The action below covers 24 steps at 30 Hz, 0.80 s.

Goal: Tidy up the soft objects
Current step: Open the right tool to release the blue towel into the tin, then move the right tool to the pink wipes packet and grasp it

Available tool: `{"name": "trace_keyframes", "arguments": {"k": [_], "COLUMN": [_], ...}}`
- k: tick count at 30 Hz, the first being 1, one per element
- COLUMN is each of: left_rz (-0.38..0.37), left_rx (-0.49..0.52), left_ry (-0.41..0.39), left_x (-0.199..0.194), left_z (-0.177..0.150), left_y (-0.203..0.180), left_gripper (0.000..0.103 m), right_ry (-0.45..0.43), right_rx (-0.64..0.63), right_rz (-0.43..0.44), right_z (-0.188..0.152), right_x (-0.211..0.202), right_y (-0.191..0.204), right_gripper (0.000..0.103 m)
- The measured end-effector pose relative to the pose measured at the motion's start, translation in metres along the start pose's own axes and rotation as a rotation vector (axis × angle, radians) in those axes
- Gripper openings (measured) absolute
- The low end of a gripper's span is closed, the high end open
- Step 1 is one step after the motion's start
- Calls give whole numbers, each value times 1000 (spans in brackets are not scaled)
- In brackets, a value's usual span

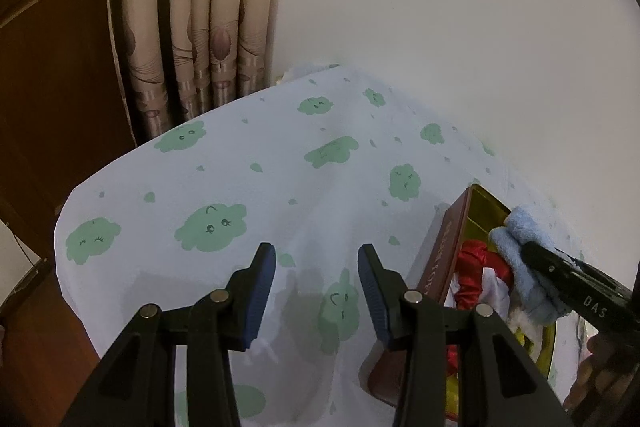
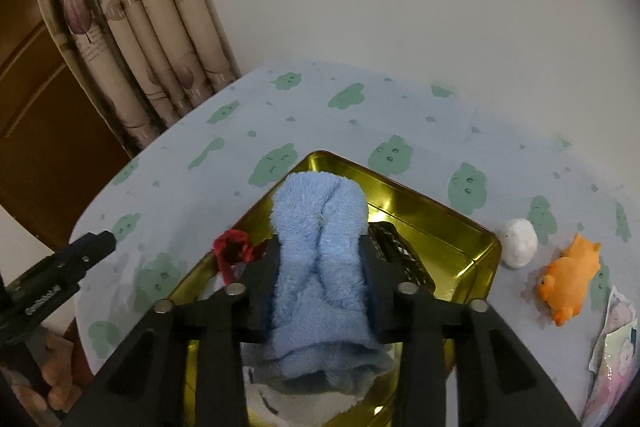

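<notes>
A folded light-blue towel (image 2: 320, 287) sits between the fingers of my right gripper (image 2: 322, 243), which is shut on it and holds it tilted over the open gold tin (image 2: 440, 215). In the left wrist view the same towel (image 1: 516, 227) hangs from the right gripper (image 1: 534, 251) above the tin's brown outer wall (image 1: 448, 247). Red cloth (image 2: 232, 247) and a white soft item (image 2: 264, 399) lie in the tin. My left gripper (image 1: 316, 267) is open and empty over the cloud-print tablecloth (image 1: 240, 167), left of the tin.
A white fluffy ball (image 2: 519, 243) and an orange plush animal (image 2: 572, 275) lie on the cloth right of the tin. Plastic-wrapped packs (image 2: 616, 347) sit at the right edge. A dark mesh thing (image 2: 396, 247) is inside the tin. Curtain (image 1: 200, 7) and wall stand behind the table.
</notes>
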<state>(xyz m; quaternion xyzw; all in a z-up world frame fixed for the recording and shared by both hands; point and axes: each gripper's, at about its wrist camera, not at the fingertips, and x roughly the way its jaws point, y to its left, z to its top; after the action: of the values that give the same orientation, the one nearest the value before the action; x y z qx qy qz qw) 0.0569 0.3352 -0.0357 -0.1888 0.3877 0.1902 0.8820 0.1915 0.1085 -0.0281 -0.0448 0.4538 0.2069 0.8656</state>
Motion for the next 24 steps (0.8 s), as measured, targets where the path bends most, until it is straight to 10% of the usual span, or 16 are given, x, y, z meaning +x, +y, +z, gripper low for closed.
{"name": "trace_keyframes", "arguments": {"k": [5, 15, 24], "left_rz": [7, 22, 24], "left_rx": [-1, 28, 37], "left_ry": [-5, -16, -16], "left_x": [0, -1, -3], "left_z": [1, 0, -1], "left_y": [0, -3, -5], "left_gripper": [44, 44, 44], "right_ry": [-20, -114, -115], "right_rx": [5, -2, 83], "right_rz": [-8, -31, -210], "right_z": [-5, -22, -69], "right_x": [-7, -58, -103], "right_y": [-3, -16, -105], "right_gripper": [69, 78, 86]}}
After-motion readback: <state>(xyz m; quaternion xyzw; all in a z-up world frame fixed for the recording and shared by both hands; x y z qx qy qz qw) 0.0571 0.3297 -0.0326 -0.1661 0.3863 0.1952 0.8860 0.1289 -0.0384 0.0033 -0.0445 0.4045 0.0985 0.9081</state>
